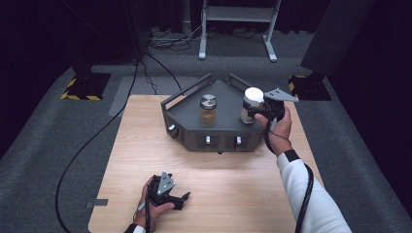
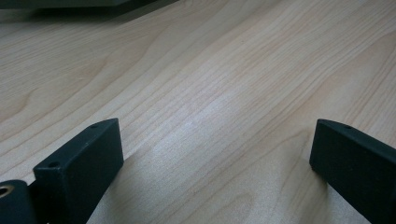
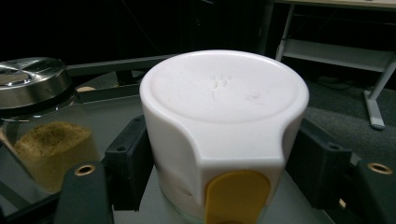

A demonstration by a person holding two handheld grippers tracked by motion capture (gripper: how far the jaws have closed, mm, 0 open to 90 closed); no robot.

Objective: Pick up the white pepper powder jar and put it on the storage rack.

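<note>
A: Start at the left. What is the left gripper (image 1: 167, 191) doing?

B: It lies low at the near left of the table (image 1: 145, 126), held in the person's left hand (image 1: 151, 206). In the left gripper view its two black jaws stand spread wide with only bare pale wood grain between them. Nothing is pinched

A: And moving right, toward the middle?

B: A dark grey tray (image 1: 194, 133) with angled walls sits at the far middle of the table. In it stands a glass jar (image 1: 208, 112) with a shiny metal lid, partly filled with tan, grainy powder. It stands upright and nothing touches it

A: Then the thing being handled?

B: That is the white-capped jar (image 1: 252, 104), upright on the right side of the tray, near the glass jar but apart from it. Its cap (image 3: 224, 107) is wide, round, smooth and matt white, with a faint small mark near the middle of its flat top. At the front of the cap a rounded notch holds a mustard-yellow tab (image 3: 237, 196). Below the cap a sliver of clear glass body shows; what is inside I cannot tell

A: And the right gripper (image 1: 256, 112)?

B: The right hand (image 1: 279, 128) holds it level at the tray's right edge. In the right gripper view its jaws press against the two sides of the white cap, pinching it, one pad (image 3: 128, 158) on each flank
</note>
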